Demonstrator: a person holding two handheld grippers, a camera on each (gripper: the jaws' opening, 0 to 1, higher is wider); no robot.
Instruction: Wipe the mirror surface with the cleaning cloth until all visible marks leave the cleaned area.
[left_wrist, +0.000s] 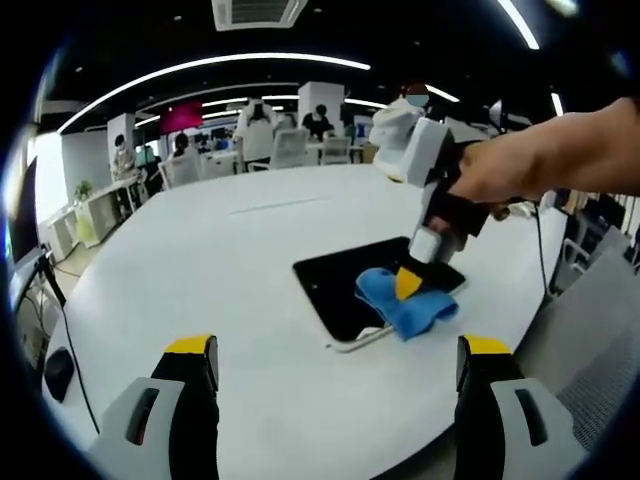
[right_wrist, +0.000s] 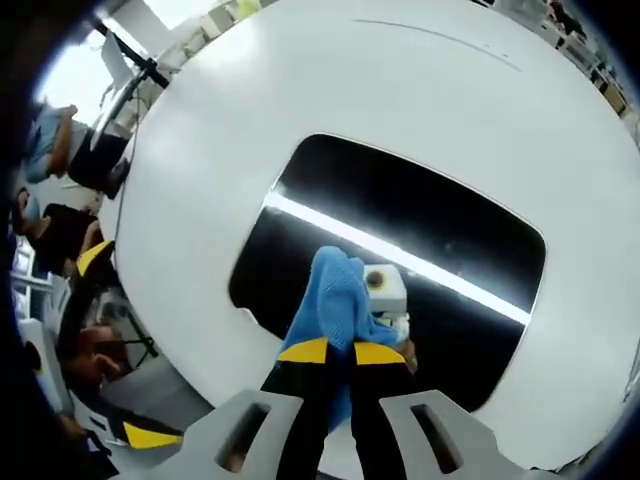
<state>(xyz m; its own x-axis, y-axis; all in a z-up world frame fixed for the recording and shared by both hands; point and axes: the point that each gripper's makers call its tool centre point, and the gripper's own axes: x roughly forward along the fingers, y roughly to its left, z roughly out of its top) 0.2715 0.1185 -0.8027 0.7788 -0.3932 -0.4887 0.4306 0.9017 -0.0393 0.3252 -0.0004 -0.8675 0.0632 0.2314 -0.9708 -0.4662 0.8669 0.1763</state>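
Left gripper view:
Bench: big round white bench (left_wrist: 250, 260), glossy, mostly bare on the near side.
Left tongs: left tongs (left_wrist: 340, 390) spread wide, hovering over the bench with nothing between them.
Mirror: dark mirror (left_wrist: 345, 285) lying flat toward the bench's right edge.
Cloth: blue cleaning cloth (left_wrist: 405, 305) bunched up on the mirror's near right corner, right tongs (left_wrist: 408, 283) pressing down on it, a hand (left_wrist: 500, 170) gripping the handle.
Room: open office, people sitting at desks in the back, curved ceiling light strips, grey chair (left_wrist: 590, 320) at right.

Right gripper view:
Right tongs: pressed together, pinching the cloth (right_wrist: 335, 300).
Mirror: mirror (right_wrist: 440, 220) reflects a bright ceiling light strip across the glass; can't really make out any marks.
Bench: white bench (right_wrist: 400, 90) all around the mirror.
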